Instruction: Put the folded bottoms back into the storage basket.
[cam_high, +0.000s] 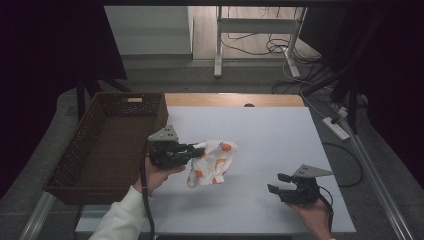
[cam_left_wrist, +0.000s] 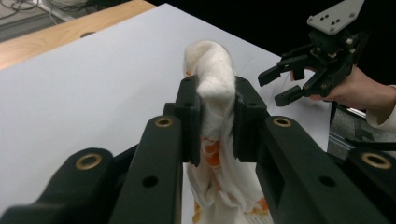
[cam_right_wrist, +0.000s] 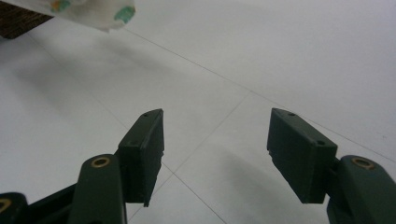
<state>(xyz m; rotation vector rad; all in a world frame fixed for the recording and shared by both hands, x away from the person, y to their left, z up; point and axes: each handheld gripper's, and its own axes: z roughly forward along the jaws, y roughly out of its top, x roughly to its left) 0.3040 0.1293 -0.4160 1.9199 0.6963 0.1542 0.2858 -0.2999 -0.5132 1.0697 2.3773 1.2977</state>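
**Left gripper has the cloth pinched and aloft**

The left gripper (cam_high: 200, 149) has its jaws clamped tight on a small white cloth (cam_high: 214, 162), dotted with orange shapes, soft and crumpled, bunched into a thick fold between the jaws. It hangs limp from the grip above the white table (cam_high: 270, 135), just right of the brown wicker basket (cam_high: 107, 145). Over on the other side, the right gripper (cam_high: 280, 184) hovers low over the table, jaws spread wide with nothing between them, well apart from the cloth.
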